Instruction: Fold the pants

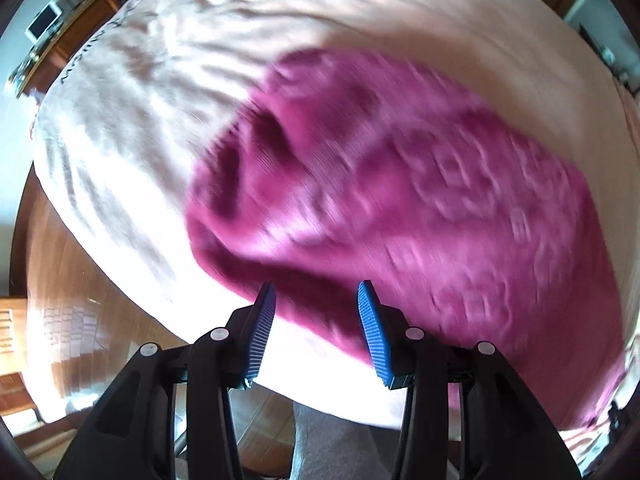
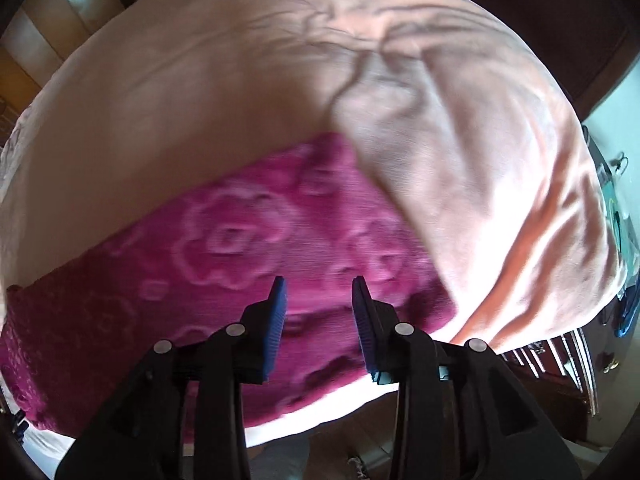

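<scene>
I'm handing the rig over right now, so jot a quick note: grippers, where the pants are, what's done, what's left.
Left gripper: open, empty, above the pants' near edge.
Right gripper: open, empty, over the pants.
Pants: magenta, flower-patterned, lying in a long band on the bed along its near edge.
Done: they look folded lengthwise and released, though the blur leaves this unsure.
Left: probably fold them across.

Sunlit bed – wood floor (glossy)

Pants: motion-smeared in the left view, raised pattern barely readable, right end cut by the picture's edge.
Bedcover lettering: too blurred to read.
Pants' left end: runs off frame.
</scene>
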A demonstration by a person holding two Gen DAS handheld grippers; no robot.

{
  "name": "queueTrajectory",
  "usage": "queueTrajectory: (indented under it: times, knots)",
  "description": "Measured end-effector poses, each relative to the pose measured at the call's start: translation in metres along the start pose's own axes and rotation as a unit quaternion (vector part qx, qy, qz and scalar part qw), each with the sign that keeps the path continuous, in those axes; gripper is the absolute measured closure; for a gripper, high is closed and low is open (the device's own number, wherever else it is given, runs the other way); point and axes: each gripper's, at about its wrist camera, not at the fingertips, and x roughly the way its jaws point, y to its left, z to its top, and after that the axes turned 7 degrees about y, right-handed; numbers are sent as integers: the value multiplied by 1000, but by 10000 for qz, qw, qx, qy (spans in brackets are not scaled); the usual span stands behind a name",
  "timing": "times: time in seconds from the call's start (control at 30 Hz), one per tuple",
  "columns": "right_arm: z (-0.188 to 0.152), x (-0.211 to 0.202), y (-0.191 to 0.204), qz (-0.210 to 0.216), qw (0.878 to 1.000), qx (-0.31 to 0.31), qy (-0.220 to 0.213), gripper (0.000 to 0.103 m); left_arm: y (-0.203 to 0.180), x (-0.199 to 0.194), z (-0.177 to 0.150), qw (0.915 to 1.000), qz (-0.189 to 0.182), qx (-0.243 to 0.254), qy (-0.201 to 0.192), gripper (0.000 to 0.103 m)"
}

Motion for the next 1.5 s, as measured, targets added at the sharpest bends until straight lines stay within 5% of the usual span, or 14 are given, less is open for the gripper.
queueTrajectory:
  times: [0.13, 0.4, 0.93, 1.0, 1.1, 1.2, 1.23, 1.3, 1.5]
  knots:
    - [-5, -9, 46, 181, 9998, -109, 20, 69, 36, -15, 43, 9995, -120, -216, -198, 56]
    - [-13, -10, 206, 534, 9956, -774, 67, 67, 91, -2, 134, 9971, -596, -468, -123, 44]
    - [-40, 7, 481, 1548, 9596, -2262, 635, 57, 51, 62, 196, 9793, -1755, -96, 1002, 40]
    - [-44, 15, 508, 1678, 9542, -2359, 760, 55, 48, 63, 195, 9743, -1986, -75, 1060, 47]
    - [-48, 31, 539, 1874, 9460, -2407, 1102, 53, 45, 60, 194, 9738, -2022, 45, 1036, 74]
    - [-48, 58, 564, 1922, 9388, -2421, 1522, 54, 52, 53, 195, 9706, -2213, -56, 940, 80]
    - [-51, 63, 571, 1810, 9374, -2516, 1585, 59, 57, 50, 196, 9700, -2265, -98, 881, 82]
    - [-56, 68, 583, 1419, 9397, -2746, 1464, 94, 66, 46, 198, 9689, -2351, -195, 753, 83]
    - [-51, 65, 598, 933, 9498, -2831, 949, 101, 67, 58, 210, 9735, -2161, -78, 748, 86]
